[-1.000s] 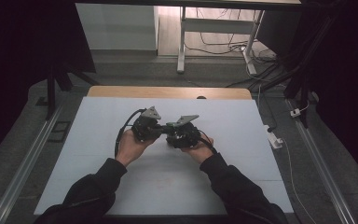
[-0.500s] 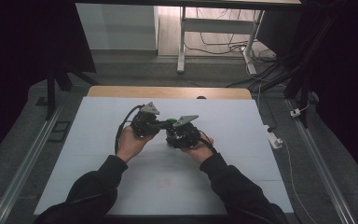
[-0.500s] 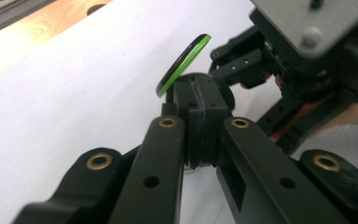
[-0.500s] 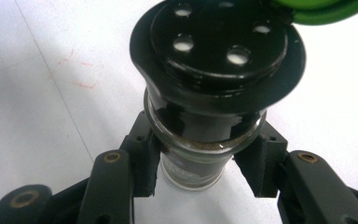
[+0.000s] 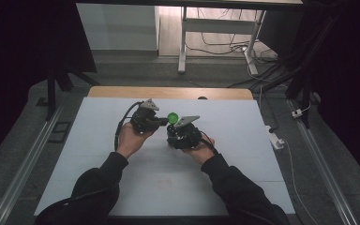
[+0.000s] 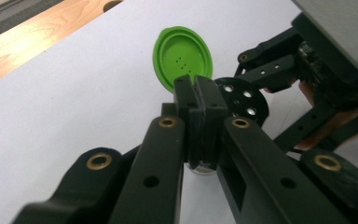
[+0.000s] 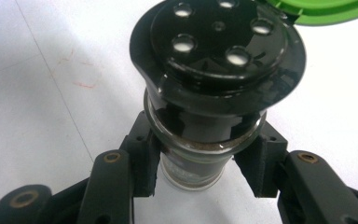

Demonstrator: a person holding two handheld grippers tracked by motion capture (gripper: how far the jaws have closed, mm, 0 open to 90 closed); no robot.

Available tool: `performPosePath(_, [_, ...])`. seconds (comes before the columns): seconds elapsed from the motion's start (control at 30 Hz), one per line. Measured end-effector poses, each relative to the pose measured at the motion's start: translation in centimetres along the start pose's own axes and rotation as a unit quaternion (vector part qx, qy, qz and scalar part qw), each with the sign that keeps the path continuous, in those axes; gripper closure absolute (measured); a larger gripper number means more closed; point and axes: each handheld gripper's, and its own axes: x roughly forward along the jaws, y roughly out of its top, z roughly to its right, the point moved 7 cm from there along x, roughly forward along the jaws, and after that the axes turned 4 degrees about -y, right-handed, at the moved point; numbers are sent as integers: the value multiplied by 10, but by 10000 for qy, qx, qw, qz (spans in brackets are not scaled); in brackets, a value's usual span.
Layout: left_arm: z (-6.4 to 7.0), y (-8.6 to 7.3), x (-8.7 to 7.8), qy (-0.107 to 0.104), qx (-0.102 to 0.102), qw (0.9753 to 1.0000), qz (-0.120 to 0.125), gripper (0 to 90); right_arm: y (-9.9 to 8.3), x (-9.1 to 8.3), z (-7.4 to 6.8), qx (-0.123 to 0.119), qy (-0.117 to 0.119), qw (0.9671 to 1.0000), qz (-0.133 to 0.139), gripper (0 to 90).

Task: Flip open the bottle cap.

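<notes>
While the right gripper (image 7: pixel 200 172) clamps a small glass spice jar (image 7: pixel 193 161) between its two jaws, the jar's long axis runs away from that tool, its top pointing outward past the fingertips toward the left gripper (image 6: pixel 198 93). The jar's black shaker top (image 7: pixel 216 44) faces the right gripper view's camera, with several round pouring holes around a smaller middle one. A green flip lid (image 6: pixel 182 58) stands swung open from that top, and in the left gripper view its inner face, marked with a few tiny dots, shows just beyond the left gripper's fingertips. The left gripper's jaws are pressed nearly together on the lower edge of this lid. Inside the glass, a brownish powder lines the wall just below the black collar; how full the jar is cannot be told, as the jaws cover its sides and its bottom end is hidden between them. In the high view the lid (image 5: pixel 172 116) sits between the two tools, above the white table (image 5: pixel 243 117), and the jar itself is too small to make out there.
</notes>
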Motion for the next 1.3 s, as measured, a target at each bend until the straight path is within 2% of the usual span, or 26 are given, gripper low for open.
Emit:
performPosePath(0.03, [1, 0, -1, -4, 0, 10000, 13, 884, 0, 0, 0, 0, 0, 10000, 0, 530])
performPosePath(0.17, [4, -1, -9, -3, 33, 10000, -20, 789, 0, 0, 0, -5, -2, 10000, 5, 530])
performPosePath(0.4, [12, -7, -23, -105, 98, 9999, 0, 540, 0, 0, 0, 28, 5, 10000, 11, 529])
performPosePath(0.43, [14, -9, -25, -115, 115, 9999, -18, 477, 0, 0, 0, 31, 6, 10000, 13, 529])
performPosePath(0.47, [15, -10, -27, -136, 99, 9999, -11, 477, 0, 0, 0, 31, 6, 10000, 13, 529])
performPosePath(0.5, [18, -12, -29, -189, 75, 9998, -11, 407, 0, 0, 0, 31, 3, 10000, 13, 529])
performPosePath(0.57, [22, -16, -33, -279, 74, 9996, 4, 380, 0, 0, 0, 19, -2, 10000, 12, 529])
performPosePath(0.63, [26, -20, -37, -344, 19, 9994, 37, 299, 0, 0, 0, 21, 3, 10000, 16, 529])
performPosePath(0.7, [30, -25, -42, -312, 19, 9995, 60, 228, 0, 0, 0, 37, 6, 10000, 24, 528])
performPosePath(1.1, [43, -51, -63, -329, -164, 9993, 22, 66, 0, 0, 0, 4, -22, 10000, 11, 527])
performPosePath(1.3, [49, -63, -74, -308, -214, 9993, 64, 33, 0, 0, 0, 39, -14, 10000, -12, 522])
